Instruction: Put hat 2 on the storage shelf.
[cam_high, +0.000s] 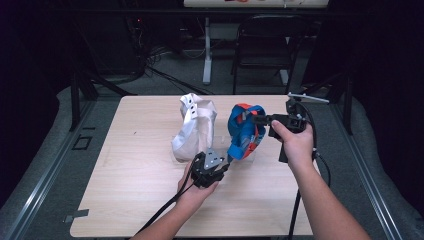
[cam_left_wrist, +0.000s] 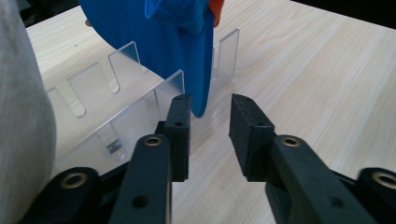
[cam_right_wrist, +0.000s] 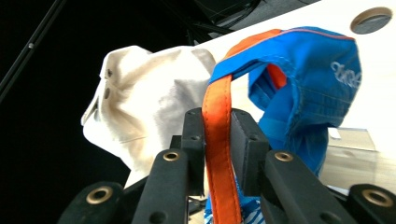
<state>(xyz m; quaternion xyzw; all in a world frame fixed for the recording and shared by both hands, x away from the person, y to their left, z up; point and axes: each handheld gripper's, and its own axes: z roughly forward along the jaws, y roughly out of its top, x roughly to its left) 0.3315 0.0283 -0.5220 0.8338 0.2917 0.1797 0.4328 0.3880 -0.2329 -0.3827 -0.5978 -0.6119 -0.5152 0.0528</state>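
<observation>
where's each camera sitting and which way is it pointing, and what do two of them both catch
High view: above the person's side, looking forward and down on the table; both forearms enter from below.
Left gripper view: rides the left gripper, facing the clear slotted rack; open black jaws show.
Right gripper view: rides the right gripper, jaws clamping the orange strap.
Shared: blue cap and white cap.

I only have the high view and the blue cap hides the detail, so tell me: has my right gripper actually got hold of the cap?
Observer: Yes. The right gripper is shut on the blue cap's orange strap, which runs between its fingers.
Operator: And the left one?
Observer: The left gripper is open, with nothing between its fingers; the brim tip of the blue cap hangs just beyond them.
Operator: What sits under the cap?
Observer: A clear slotted rack; the brim dips into it. The white cap stands beside it.
</observation>
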